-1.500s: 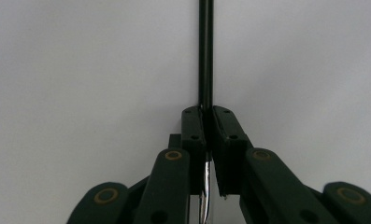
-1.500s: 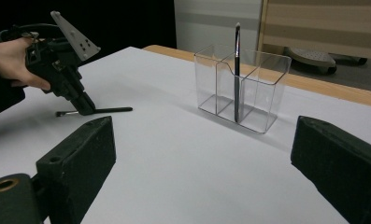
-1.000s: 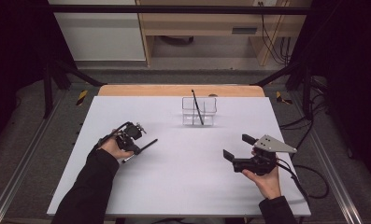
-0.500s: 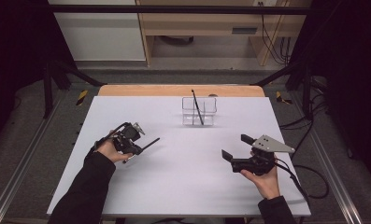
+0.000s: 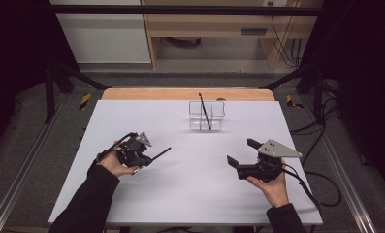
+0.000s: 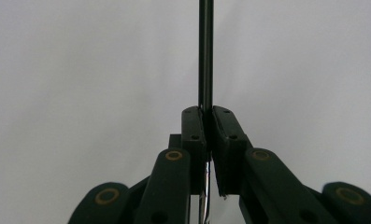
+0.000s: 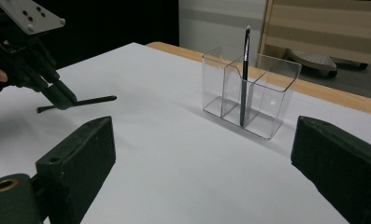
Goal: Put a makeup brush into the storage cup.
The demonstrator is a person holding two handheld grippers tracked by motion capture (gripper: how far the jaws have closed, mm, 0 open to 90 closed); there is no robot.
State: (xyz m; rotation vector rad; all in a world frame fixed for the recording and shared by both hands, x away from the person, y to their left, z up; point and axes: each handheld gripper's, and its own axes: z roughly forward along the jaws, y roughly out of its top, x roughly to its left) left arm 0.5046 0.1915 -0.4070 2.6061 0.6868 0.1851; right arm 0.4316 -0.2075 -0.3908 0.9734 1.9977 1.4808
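Clear organizer (image 5: 207, 115) beyond held pen (image 5: 160, 154)

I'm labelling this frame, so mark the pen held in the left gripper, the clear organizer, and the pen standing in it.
held pen (image 5: 160, 154), high view, on its free shaft past the jaws.
clear organizer (image 7: 273, 100), right gripper view, on its right-hand wall.
standing pen (image 7: 244, 74), right gripper view, on mid shaft.
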